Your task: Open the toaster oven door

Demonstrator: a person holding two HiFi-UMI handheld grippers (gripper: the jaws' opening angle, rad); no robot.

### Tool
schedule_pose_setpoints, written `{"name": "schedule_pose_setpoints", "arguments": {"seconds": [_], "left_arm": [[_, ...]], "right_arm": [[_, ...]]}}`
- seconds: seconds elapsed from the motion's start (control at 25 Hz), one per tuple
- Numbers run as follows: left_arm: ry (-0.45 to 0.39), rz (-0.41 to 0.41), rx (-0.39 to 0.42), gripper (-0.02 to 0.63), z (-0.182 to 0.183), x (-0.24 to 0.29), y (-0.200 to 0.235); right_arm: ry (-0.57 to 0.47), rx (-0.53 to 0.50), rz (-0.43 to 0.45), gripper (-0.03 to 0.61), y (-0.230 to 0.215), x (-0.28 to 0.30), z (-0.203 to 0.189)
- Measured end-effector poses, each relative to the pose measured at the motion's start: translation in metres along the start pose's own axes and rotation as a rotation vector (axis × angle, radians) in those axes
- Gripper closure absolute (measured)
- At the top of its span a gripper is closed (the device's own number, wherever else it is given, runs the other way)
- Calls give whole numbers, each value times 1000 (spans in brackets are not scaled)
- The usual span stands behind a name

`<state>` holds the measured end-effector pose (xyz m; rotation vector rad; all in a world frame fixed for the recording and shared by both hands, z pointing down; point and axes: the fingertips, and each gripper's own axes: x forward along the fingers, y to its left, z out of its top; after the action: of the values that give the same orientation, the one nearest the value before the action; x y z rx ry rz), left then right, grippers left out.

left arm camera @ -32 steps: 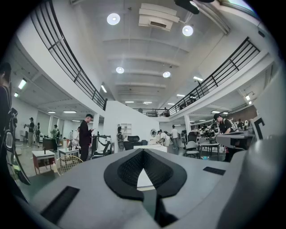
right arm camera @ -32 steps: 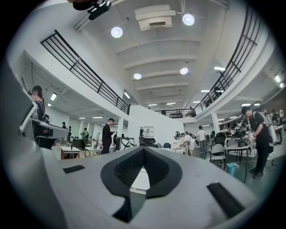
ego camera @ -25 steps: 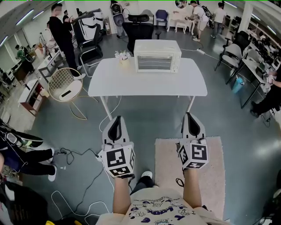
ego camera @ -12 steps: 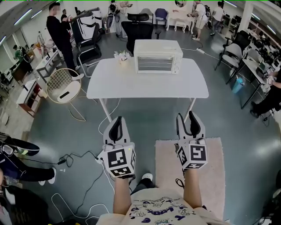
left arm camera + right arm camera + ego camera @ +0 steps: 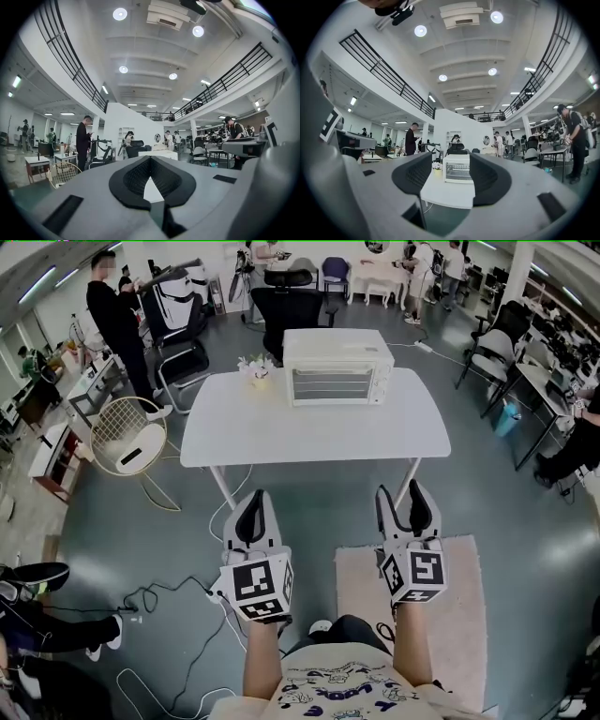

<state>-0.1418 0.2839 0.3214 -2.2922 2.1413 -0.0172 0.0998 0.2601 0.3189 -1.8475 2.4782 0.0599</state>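
- A big open office with a grey floor is spreading out around a white table [image 5: 314,432]; the toaster oven [image 5: 337,367] is sitting at the table's far edge, door closed, well away from both claws.
- The right gripper [image 5: 401,498] is spreading its jaws wide, with nothing between them.
- The left gripper [image 5: 251,512] is staying clenched, tips meeting, empty.
- The right gripper view is framing the oven [image 5: 458,168] and a small flower pot [image 5: 437,169] in the gap; the left gripper view is showing only a sliver of white through its closed tips [image 5: 149,161].
- Only the head view is showing the pale rug [image 5: 361,596].
- The shirt print is reading too warped to make out.
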Motion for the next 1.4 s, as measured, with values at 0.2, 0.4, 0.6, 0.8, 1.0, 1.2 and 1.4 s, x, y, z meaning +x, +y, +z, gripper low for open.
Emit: {"name": "schedule_pose_setpoints", "arguments": {"seconds": [0.2, 0.4, 0.6, 0.8, 1.0, 1.2, 1.4], "left_arm": [[19, -8, 6, 611, -10, 25, 3], [34, -10, 1, 611, -12, 55, 12], [43, 2, 0, 611, -15, 91, 9], [29, 27, 8, 611, -15, 142, 10], [25, 55, 10, 611, -3, 204, 6], [20, 78, 10, 611, 5, 259, -3], [15, 92, 12, 611, 2, 308, -12]], "right_arm": [[26, -7, -11, 328, -5, 20, -14], [47, -8, -12, 328, -5, 52, -20], [53, -8, -3, 328, -22, 89, -25], [43, 5, 21, 328, -44, 145, -33], [31, 7, 39, 353, -73, 206, -23], [13, 13, 49, 353, -106, 261, -14], [13, 20, 64, 353, -132, 307, -23]]}}
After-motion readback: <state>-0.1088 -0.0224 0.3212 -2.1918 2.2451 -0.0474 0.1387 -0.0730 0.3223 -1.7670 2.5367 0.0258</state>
